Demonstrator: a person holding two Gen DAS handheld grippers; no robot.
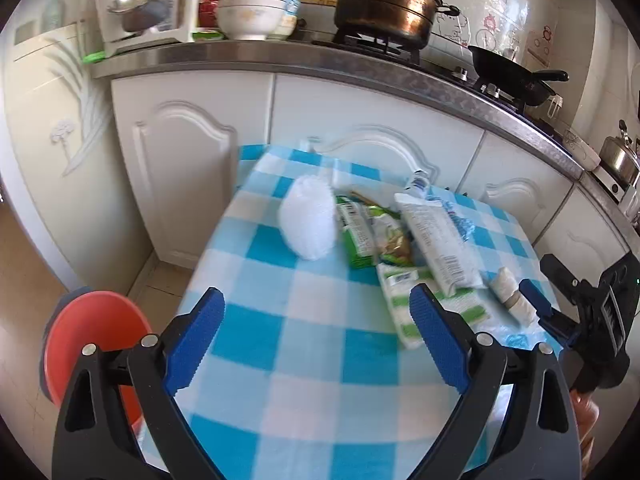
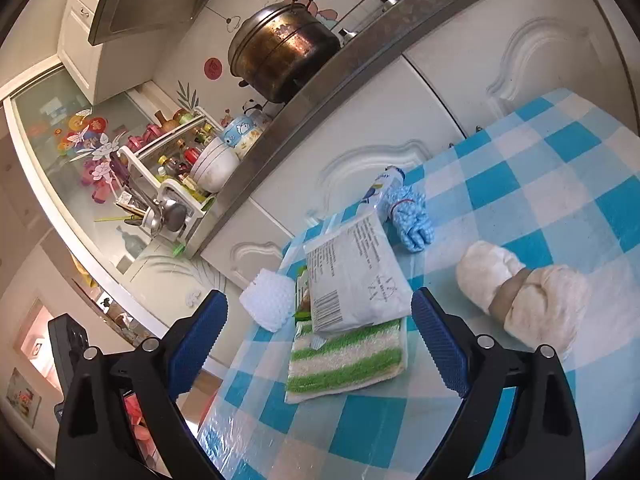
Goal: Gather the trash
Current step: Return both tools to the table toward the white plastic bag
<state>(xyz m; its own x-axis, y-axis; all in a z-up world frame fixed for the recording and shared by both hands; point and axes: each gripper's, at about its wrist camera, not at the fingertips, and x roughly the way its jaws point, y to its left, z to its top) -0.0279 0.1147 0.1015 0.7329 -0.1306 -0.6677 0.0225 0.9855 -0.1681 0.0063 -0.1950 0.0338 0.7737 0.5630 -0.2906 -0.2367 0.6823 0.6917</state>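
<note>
Trash lies on a table with a blue-and-white checked cloth [image 1: 304, 332]. A white foam net [image 1: 309, 222], green wrappers [image 1: 358, 236], a white printed pouch [image 1: 438, 246], a green-striped white pack [image 1: 400, 300] and a white paper roll [image 1: 510, 294] lie at its far right. My left gripper [image 1: 316, 344] is open and empty above the cloth, short of the trash. My right gripper [image 2: 320, 344] is open and empty, hovering over the striped pack [image 2: 346, 364] and pouch [image 2: 352, 280]. The roll [image 2: 524, 300], foam net [image 2: 269, 300] and a blue patterned wrapper [image 2: 408, 212] lie around it. The right gripper also shows in the left wrist view [image 1: 536, 304].
A red bin [image 1: 94, 344] stands on the floor left of the table. White cabinets [image 1: 192, 152] and a counter with a large pot [image 1: 384, 4], bowls [image 1: 250, 14], a dish rack [image 1: 140, 4] and a black wok [image 1: 514, 74] run behind the table.
</note>
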